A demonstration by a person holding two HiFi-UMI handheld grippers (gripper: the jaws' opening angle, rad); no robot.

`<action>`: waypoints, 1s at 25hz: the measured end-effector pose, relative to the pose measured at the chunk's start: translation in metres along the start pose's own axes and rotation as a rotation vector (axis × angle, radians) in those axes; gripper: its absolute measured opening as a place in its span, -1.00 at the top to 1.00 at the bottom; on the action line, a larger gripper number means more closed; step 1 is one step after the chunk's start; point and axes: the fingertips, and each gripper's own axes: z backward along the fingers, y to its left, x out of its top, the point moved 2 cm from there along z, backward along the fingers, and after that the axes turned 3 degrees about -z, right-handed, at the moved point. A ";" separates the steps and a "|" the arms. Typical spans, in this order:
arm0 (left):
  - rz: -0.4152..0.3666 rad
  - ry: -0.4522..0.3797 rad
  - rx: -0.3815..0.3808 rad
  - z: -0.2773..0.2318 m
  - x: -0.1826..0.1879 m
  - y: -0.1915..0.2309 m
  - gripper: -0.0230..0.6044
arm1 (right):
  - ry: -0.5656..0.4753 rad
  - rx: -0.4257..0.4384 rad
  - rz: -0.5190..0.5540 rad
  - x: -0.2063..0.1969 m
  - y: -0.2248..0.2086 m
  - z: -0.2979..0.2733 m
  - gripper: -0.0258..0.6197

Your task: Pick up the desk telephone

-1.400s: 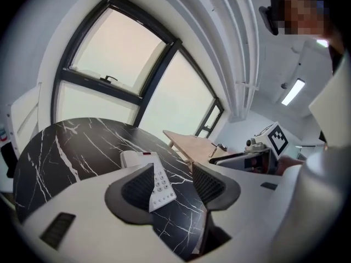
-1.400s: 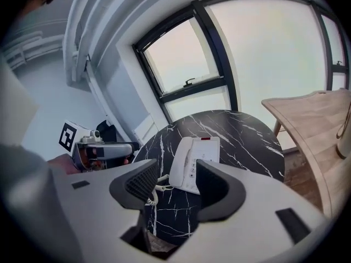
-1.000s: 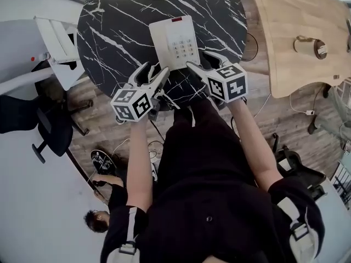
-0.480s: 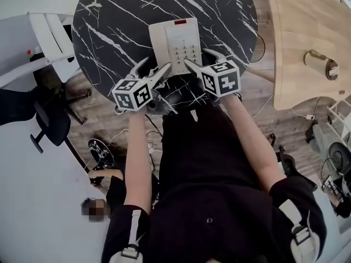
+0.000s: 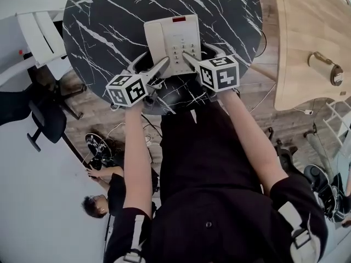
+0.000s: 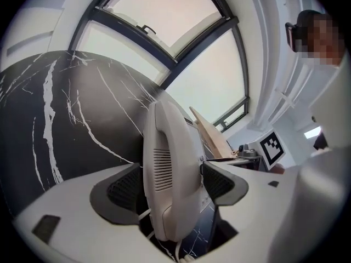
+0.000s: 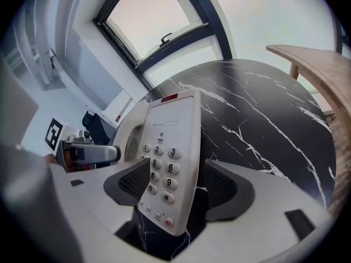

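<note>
Black marble table (image 5: pixel 104 26) bearing telephone (image 5: pixel 174 37) near 12 o'clock. Left gripper (image 5: pixel 152 66) at its 7, right gripper (image 5: pixel 198 52) at its 5: jaws just spread wide, straddling handset (image 6: pixel 170 169) and keypad (image 7: pixel 162 169), unclenched. Squeezing and lifting yet undone.

One telephone (image 5: pixel 171 43) is sitting on one round black tabletop (image 5: pixel 109 15). Two grippers are showing: one left gripper (image 5: pixel 154 62) and one right gripper (image 5: pixel 198 51), each just opening its jaws wide with the telephone between them. One wooden tabletop (image 5: pixel 301 26) is standing nearby. One black chair (image 5: pixel 41 119) and one other person (image 5: pixel 104 199) are showing at left.
</note>
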 end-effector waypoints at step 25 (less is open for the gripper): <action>0.001 -0.002 -0.143 -0.008 0.001 0.003 -0.22 | -0.011 0.056 -0.010 0.003 0.001 -0.010 -0.03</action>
